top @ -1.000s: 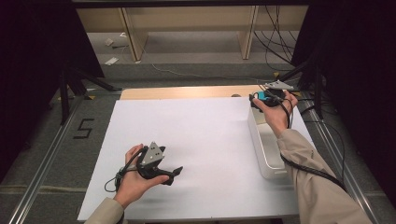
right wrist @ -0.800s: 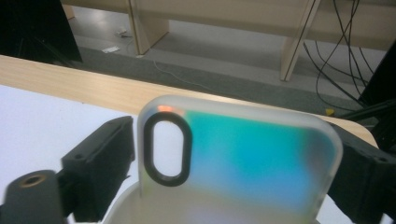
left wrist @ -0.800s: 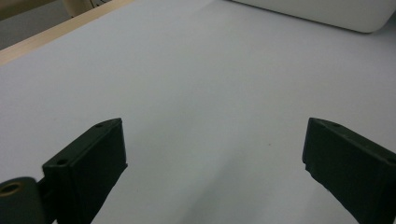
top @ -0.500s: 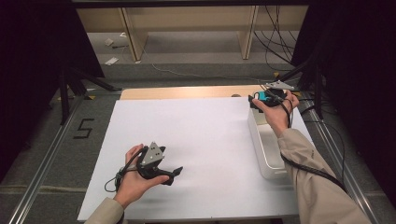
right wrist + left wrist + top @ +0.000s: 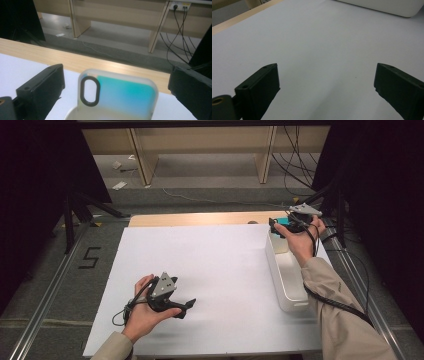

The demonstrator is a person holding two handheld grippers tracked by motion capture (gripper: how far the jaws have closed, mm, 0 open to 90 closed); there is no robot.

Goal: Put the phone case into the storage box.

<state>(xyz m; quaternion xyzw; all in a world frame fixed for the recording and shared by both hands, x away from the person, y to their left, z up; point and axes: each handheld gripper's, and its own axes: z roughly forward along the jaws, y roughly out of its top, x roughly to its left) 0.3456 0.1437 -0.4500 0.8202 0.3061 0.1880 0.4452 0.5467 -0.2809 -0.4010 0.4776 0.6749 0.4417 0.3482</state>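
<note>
A translucent phone case [image 5: 122,95] with a teal tint and a black camera ring stands upright at the far end of the white tray [image 5: 287,285]. My right gripper [image 5: 116,85] is open around it, with a gap between the case and each jaw. The jaws have just been opening, and the case stands between them untouched. In the high view the right gripper [image 5: 277,227] hovers over the tray's far end, next to the teal case [image 5: 283,221]. My left gripper [image 5: 187,306] rests low on the white board at the near left. It is open [image 5: 327,85] with nothing between its jaws.
The white board [image 5: 215,265] covers most of the table, and a strip of wooden table edge [image 5: 200,218] shows beyond it. The tray's side [image 5: 387,6] lies ahead of the left gripper. Cables and wooden furniture legs stand on the floor past the table.
The right hand has shifted very slightly over the tray's far end. The left hand has stayed where it was.
</note>
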